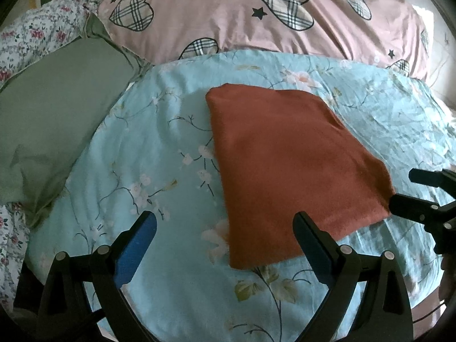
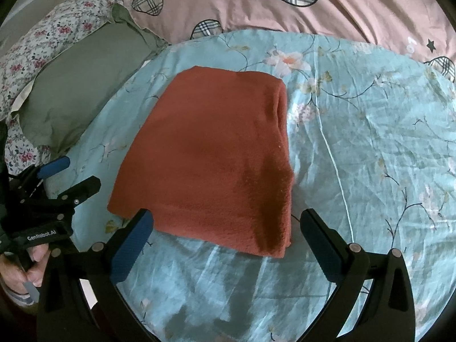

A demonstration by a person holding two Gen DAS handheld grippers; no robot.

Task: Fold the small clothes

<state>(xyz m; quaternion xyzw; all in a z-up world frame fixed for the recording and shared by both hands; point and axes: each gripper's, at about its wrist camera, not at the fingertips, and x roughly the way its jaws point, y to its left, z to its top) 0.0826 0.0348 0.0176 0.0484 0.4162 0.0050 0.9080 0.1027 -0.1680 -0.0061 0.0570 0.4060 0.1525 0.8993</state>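
A pink duvet (image 1: 216,8) printed with plaid hearts and black stars runs across the far side of the bed. In front of it lies a pale blue sheet (image 1: 159,154) with a pattern of blossoms and thin dark twigs, creased here and there, and it takes up most of the near ground. To the left sits a plain olive-green pillow (image 1: 59,108), its corner touching the edge of the blue sheet, with a white fabric covered in small red flowers (image 1: 34,31) bunched behind and beside it.

On the blue sheet rests the rust-red garment (image 2: 211,154), fleecy in texture and folded into a flat, roughly four-sided shape. Its right edge is a rounded fold; its near edge shows stacked layers at the right corner. It lies flat, apart from the pillow.

The left gripper (image 1: 225,245) hovers over the near left corner of the garment, its blue-padded fingers (image 1: 136,253) spread wide with nothing between them. The right gripper (image 2: 225,242) hangs just above the near edge of the garment, fingers likewise wide apart and holding nothing. From the right wrist view a hand (image 2: 25,268) wraps the handle of the left tool at the lower left, and white lettering shows on that tool's body.
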